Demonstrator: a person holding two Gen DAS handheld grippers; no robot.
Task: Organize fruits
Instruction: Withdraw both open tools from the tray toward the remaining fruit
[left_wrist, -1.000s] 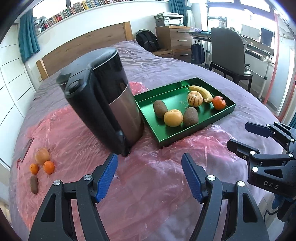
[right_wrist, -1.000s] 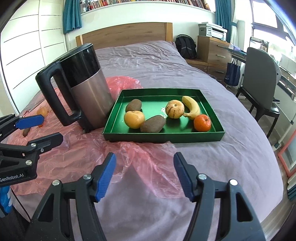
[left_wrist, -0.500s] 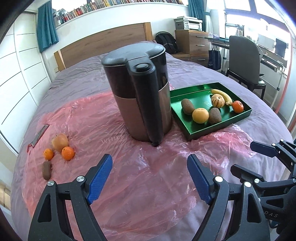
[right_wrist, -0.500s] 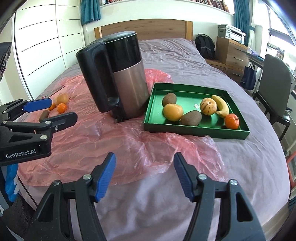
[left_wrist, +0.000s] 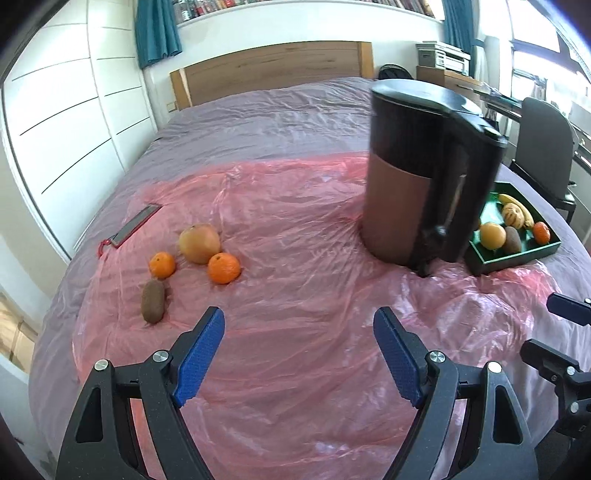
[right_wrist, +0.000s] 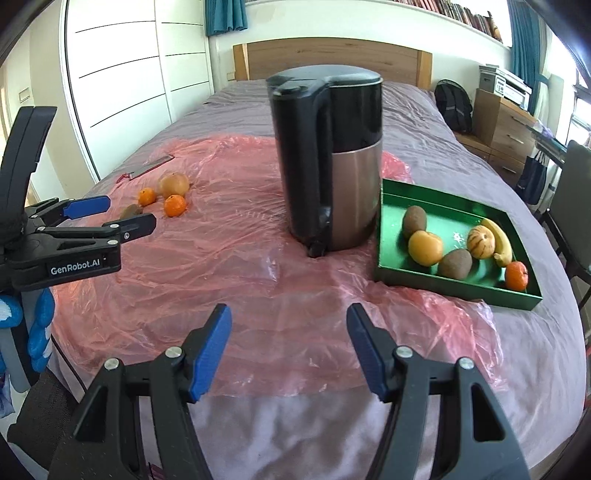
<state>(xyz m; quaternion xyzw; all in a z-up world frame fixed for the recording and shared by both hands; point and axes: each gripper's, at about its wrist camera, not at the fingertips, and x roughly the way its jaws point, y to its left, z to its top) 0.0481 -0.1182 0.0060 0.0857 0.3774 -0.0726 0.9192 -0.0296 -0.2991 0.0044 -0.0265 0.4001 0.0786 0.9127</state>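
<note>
Fruits in the green tray (right_wrist: 458, 290) showed fully only at right-wrist frame right; kettle (left_wrist: 424, 177) half-hid them elsewhere. Left gripper (left_wrist: 299, 354) and right gripper (right_wrist: 290, 347) gaped wide, empty.

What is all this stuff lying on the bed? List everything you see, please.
kettle: one, black and steel, upright on the plastic sheet
plastic sheet: one, pink, spread over the bed
tray: one, green, right of the kettle
fruit in tray: six; two kiwis, one orange, one striped melon, one banana, one tangerine
loose fruit on sheet: four; two tangerines, one kiwi, one larger yellowish fruit
phone: one, dark, far left on the sheet
left claw: open, empty
right claw: open, empty
</note>
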